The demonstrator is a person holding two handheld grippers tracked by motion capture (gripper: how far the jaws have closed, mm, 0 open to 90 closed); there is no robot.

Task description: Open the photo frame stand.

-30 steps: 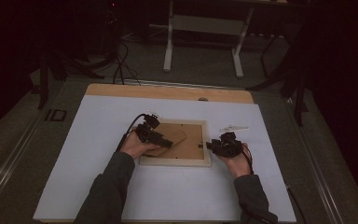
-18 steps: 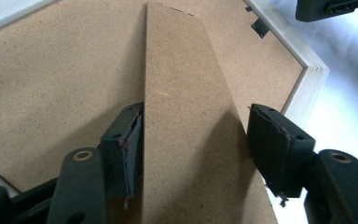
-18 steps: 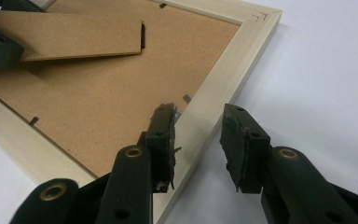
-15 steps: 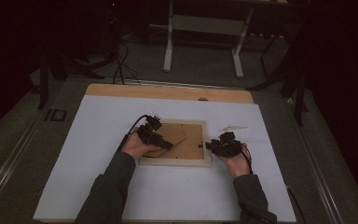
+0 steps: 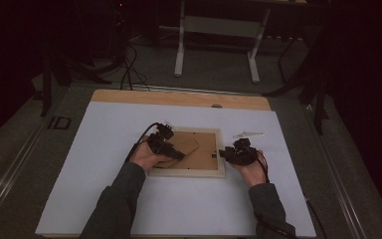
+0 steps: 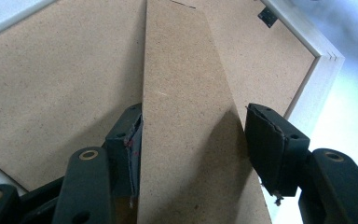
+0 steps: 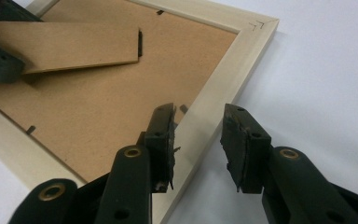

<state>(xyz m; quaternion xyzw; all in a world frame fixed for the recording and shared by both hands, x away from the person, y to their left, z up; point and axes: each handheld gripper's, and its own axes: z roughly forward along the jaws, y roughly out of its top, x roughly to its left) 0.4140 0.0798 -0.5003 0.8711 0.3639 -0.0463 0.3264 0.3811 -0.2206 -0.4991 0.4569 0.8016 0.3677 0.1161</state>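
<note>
1. Frame [image 5: 187,172] lies face down on the white table [image 5: 104,149], backing board [image 5: 206,154] up, between the person's 2 hands.

2. Left gripper [image 5: 176,153] reaches over the frame's left part; in the left gripper view its jaws stand apart around the stand [image 6: 186,140], a long brown flap raised off the board. The left pad [image 6: 133,149] lies against the flap's edge, the right pad [image 6: 270,149] stands clear of it, so this is no firm grip.

3. Right gripper [image 5: 222,154] sits at the frame's right rail [image 7: 214,107]; in the right gripper view its jaws straddle that rail, 1 inside over the board, 1 outside over the table, apart and not pinching.

4. Judged from this, the step is swinging the stand while the frame is steadied. To do it well, the right jaws should close on the rail first, so the frame cannot slide.

5. The left jaws should then pinch the stand squarely across its width and move it slowly about its hinge; a skewed pull could tear it from the board.

6. Small clips [image 7: 30,129] hold the board in along the inner edge; keep the jaws off them.
</note>
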